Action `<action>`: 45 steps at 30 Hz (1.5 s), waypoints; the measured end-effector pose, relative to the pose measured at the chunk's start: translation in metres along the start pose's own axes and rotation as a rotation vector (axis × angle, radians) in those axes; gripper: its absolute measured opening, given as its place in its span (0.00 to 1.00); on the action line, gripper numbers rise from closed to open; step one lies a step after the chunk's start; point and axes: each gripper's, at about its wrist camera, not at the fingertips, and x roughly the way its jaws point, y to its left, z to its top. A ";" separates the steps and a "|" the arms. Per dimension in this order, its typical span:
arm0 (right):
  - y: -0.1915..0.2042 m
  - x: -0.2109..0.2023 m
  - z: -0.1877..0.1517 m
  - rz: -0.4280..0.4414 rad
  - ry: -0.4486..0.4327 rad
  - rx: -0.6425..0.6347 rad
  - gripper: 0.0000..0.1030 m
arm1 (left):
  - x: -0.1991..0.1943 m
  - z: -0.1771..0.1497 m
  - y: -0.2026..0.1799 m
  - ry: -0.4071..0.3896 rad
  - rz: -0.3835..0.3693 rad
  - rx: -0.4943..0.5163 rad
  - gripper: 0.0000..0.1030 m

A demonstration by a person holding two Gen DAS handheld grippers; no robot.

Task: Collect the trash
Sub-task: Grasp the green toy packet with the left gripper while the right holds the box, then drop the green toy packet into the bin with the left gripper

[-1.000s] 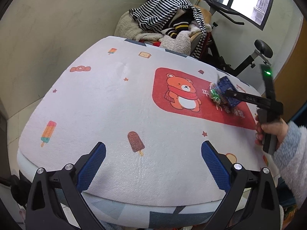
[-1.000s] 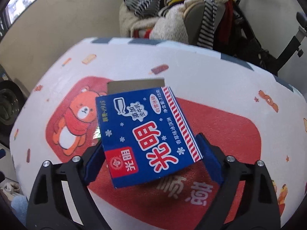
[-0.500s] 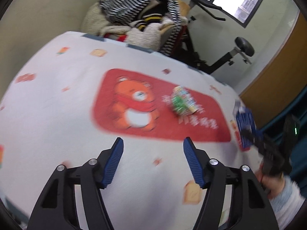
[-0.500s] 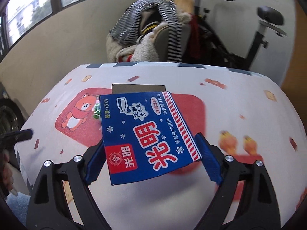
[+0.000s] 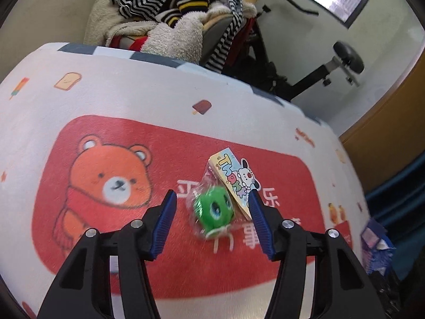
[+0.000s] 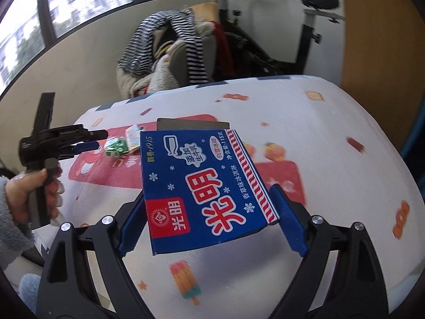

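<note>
The jaws of our left gripper (image 5: 211, 219) are closing, and the clear packet with the green toy (image 5: 213, 210) lies between them on the worktop (image 5: 132, 85); the pads do not press on it yet, as there is a gap on the left side and the right pad sits just at the packet's card edge. The packet rests on the red panel of the printed cloth, to the right of the orange bear (image 5: 106, 186), with its colourful card header (image 5: 233, 180) pointing up and to the right. In the right wrist view we see the same gripper (image 6: 90, 139) from the side, held by a hand (image 6: 29, 194) in a fuzzy grey sleeve, its tips just beside the packet (image 6: 115, 146).

Further right, the jaws of our right gripper (image 6: 209, 218) are clamped on a blue ice-cream carton (image 6: 202, 183), one pad on each side wall. The carton is held above the cloth, tilted, with its open flap at the far end. Behind the worktop stand a pile of striped clothes (image 6: 170, 53) and an exercise bike (image 6: 300, 34).
</note>
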 end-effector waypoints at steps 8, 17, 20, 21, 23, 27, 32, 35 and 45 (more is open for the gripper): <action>-0.020 -0.018 -0.014 -0.022 -0.005 0.009 0.83 | 0.020 -0.007 -0.007 0.014 0.108 0.071 0.34; -0.020 -0.020 -0.018 0.016 -0.004 0.002 0.83 | -0.017 -0.033 0.007 0.015 0.057 0.076 0.27; -0.012 -0.028 -0.019 0.045 -0.011 -0.016 0.83 | -0.041 -0.046 0.010 0.003 0.028 0.058 0.27; -0.010 -0.028 -0.018 0.047 -0.013 -0.018 0.83 | -0.047 -0.049 0.010 -0.001 0.022 0.059 0.27; -0.005 -0.033 -0.019 0.058 -0.021 -0.026 0.83 | -0.066 -0.058 0.007 -0.009 -0.002 0.066 0.27; 0.008 -0.046 -0.022 0.075 -0.035 -0.060 0.83 | -0.101 -0.080 -0.001 -0.028 -0.038 0.093 0.27; 0.025 -0.060 -0.021 0.087 -0.040 -0.067 0.82 | -0.151 -0.116 -0.011 -0.049 -0.073 0.129 0.27; 0.033 -0.073 -0.023 0.093 -0.044 -0.076 0.82 | -0.176 -0.139 -0.016 -0.053 -0.087 0.164 0.27; 0.048 -0.112 -0.043 0.107 -0.061 -0.111 0.82 | -0.236 -0.214 -0.030 -0.042 -0.119 0.222 0.27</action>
